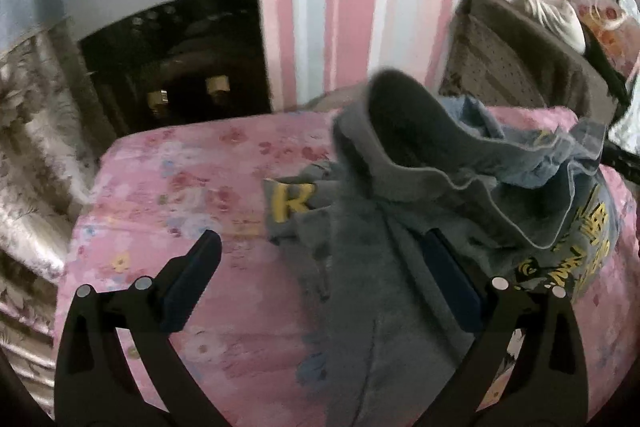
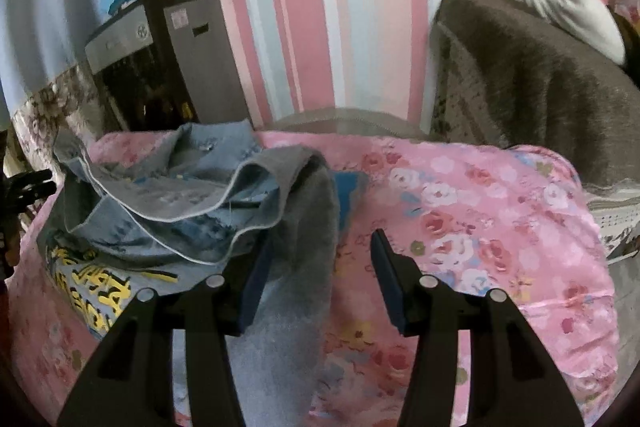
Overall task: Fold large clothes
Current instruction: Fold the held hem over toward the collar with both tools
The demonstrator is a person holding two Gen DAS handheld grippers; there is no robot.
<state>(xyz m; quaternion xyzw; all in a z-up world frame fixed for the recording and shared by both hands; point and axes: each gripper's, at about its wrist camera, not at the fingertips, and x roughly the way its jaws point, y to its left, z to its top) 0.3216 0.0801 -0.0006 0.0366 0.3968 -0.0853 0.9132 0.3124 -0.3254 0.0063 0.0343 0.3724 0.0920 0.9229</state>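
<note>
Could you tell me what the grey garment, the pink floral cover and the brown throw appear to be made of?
Grey garment: likely fleece-lined cotton knit, matte, with a fuzzy inner face and stitched hem. Pink floral cover: thin woven fabric, perhaps polyester, with a slight sheen along its creases. Brown throw: plush pile, judging by its streaked nap.

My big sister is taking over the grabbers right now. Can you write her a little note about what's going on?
Left gripper: open, holding nothing, over the grey sweater.
Right gripper: open, holding nothing; a grey part of the sweater hangs between its fingers.
The sweater lies crumpled on the pink flowery bed cover, its yellow print showing, with blue cloth bunched in the heap.
Done: no neat fold visible.
Left: spread it flat, then fold.
</note>
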